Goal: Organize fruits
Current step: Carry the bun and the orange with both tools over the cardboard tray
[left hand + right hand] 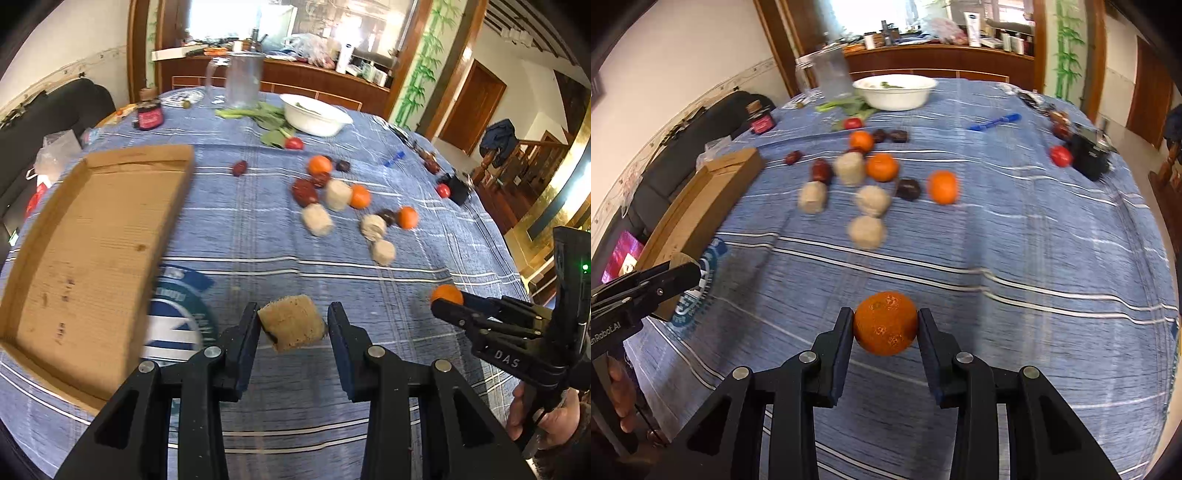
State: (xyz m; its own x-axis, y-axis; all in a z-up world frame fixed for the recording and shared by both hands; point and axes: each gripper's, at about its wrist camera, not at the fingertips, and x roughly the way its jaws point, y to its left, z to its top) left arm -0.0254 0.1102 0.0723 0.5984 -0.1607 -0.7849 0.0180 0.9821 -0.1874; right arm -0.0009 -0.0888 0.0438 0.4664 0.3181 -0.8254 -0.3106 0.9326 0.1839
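Observation:
My left gripper (294, 318) is shut on a tan, fibrous chunk (291, 326), held above the blue striped cloth just right of a shallow cardboard tray (92, 258). My right gripper (885, 325) is shut on a mandarin (885, 323) over the near part of the table. It also shows at the right of the left wrist view as the right gripper (445, 304). Farther back lies a loose cluster: mandarins (943, 187), tan chunks (867, 232) and dark red dates (822, 171). The tray is empty.
A white bowl (314, 118), a glass jar (242, 79) and leafy greens (258, 112) stand at the far side. A dark red-labelled jar (149, 116) is at far left. A black box (1089, 157), a small red fruit (1061, 156) and a blue clip (995, 122) are at right.

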